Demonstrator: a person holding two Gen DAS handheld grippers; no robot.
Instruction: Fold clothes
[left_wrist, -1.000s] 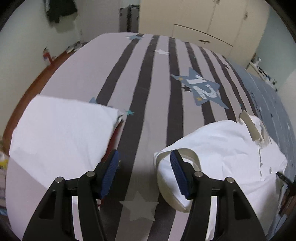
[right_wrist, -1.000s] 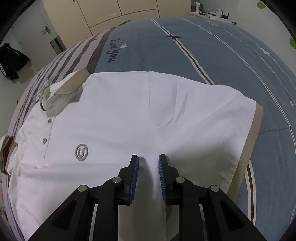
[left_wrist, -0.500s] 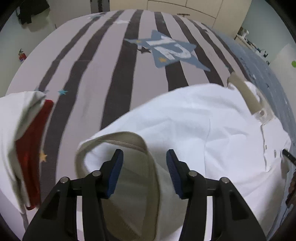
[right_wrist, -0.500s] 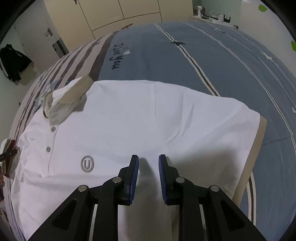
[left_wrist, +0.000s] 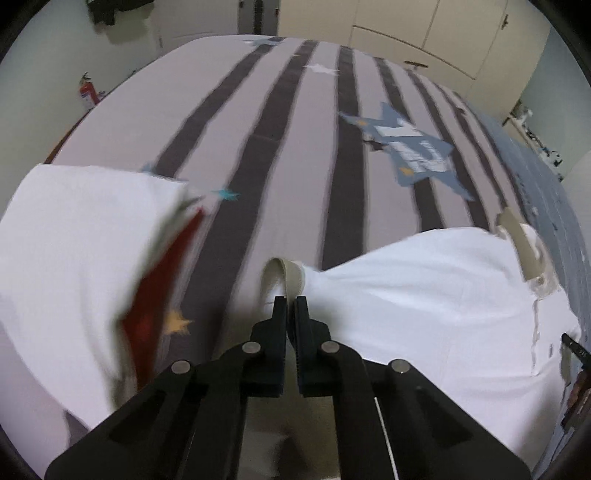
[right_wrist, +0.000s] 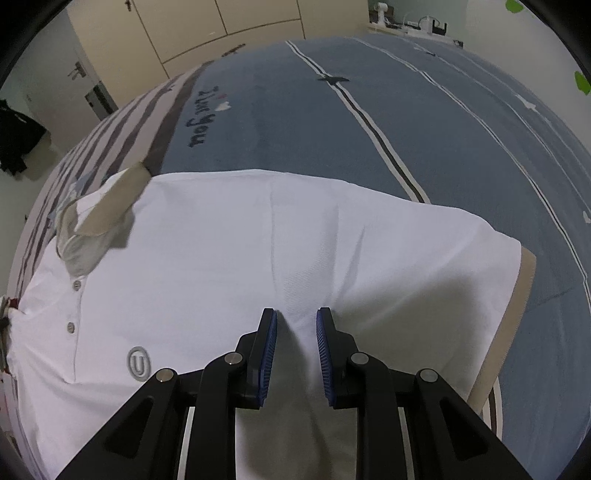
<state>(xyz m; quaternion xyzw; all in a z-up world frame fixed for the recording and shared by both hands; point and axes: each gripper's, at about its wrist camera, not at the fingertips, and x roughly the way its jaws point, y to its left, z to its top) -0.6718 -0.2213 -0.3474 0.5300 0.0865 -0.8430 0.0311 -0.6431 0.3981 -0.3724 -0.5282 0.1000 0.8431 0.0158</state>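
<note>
Left tongs (left_wrist: 290, 301) clamp tight on the beige sleeve cuff (left_wrist: 282, 275) of a white polo shirt (right_wrist: 229, 258); right tongs (right_wrist: 296, 317) pinch a ridge of its body (jaws slightly apart), the shirt spread on a striped bed (left_wrist: 258, 122).

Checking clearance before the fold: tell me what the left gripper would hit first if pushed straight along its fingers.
The left gripper already pinches the white polo shirt's beige sleeve cuff; pushed further, it likely meets the striped bedspread underneath.
</note>
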